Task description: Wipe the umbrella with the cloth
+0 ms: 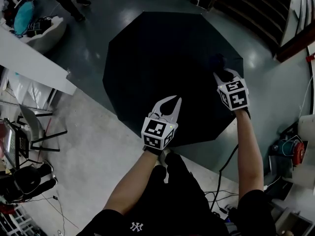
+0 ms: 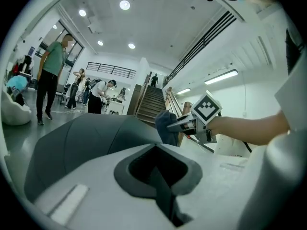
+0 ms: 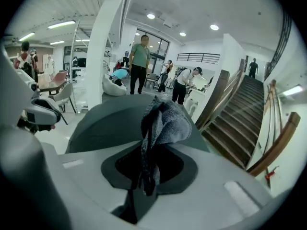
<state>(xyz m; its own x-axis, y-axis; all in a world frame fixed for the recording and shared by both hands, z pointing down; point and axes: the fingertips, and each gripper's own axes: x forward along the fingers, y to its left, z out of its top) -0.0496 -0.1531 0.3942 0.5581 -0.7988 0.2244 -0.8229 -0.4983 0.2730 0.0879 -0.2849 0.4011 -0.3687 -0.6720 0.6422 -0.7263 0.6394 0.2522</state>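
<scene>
Black umbrella [image 1: 162, 68] lay open on the floor [image 1: 261, 82] in the head view, left tool [image 1: 171, 103] above its near edge, right tool [image 1: 224, 73] over its right side. Left gripper view showed its jaws pressed together, empty. Right gripper view showed jaws pinching a grey cloth [image 3: 165, 121] above the umbrella.

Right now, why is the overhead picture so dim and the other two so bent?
Head view: dim, the black umbrella swallows detail, and the floor shows soft glare. Left gripper view: fisheye curves the room, black corners, bright ceiling lamps. Right gripper view: same curving; the cloth looks fairly sharp.
</scene>
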